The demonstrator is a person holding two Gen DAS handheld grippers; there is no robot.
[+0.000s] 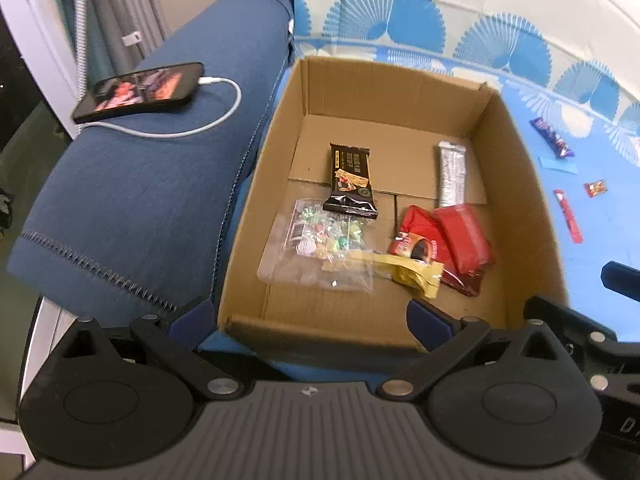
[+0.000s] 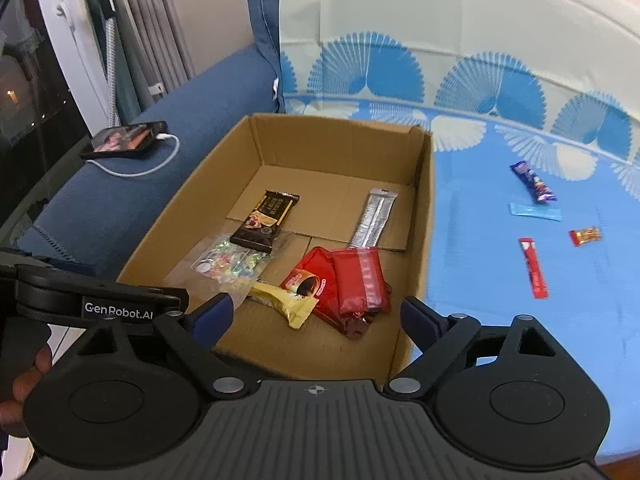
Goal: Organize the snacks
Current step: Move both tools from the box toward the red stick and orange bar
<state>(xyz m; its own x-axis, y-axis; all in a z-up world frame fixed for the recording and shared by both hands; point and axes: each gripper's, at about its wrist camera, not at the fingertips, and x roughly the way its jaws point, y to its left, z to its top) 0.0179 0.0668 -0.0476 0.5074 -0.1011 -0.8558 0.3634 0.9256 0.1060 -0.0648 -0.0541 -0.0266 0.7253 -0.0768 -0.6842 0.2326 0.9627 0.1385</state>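
Cardboard made up the open box point(image 1: 360, 80), which sat on a blue cloth point(image 2: 500, 320) printed with fan shapes, tight against a denim-blue sofa arm point(image 1: 140, 192). Only the right wrist view took in the other tool's body with its GenRobot.AI label point(image 2: 118, 309) at lower left and bare fingers point(image 2: 24, 384) below it; the left wrist view showed a dark piece of the other tool point(image 1: 620, 276) at its right edge. A phone point(image 1: 140, 90) lay plugged into a white cable point(image 1: 224, 116) on the sofa arm, with grey curtains point(image 2: 160, 40) behind.

Inside the box lay a black bar point(image 1: 352, 184), a silver sachet point(image 1: 452, 174), a clear bag of sweets point(image 1: 320, 244), a yellow wrapper point(image 1: 412, 274) and red packets point(image 1: 452, 240). Out on the cloth, well apart from the box, sat a purple bar point(image 2: 534, 182), a pale blue stick point(image 2: 534, 212), a small red-orange sweet point(image 2: 586, 236) and a long red stick point(image 2: 534, 268).

The left gripper point(image 1: 310, 316) hung spread wide and empty over the box's near wall; the right gripper point(image 2: 316, 316) was likewise parted, holding nothing, above the near right corner with the red packets just ahead
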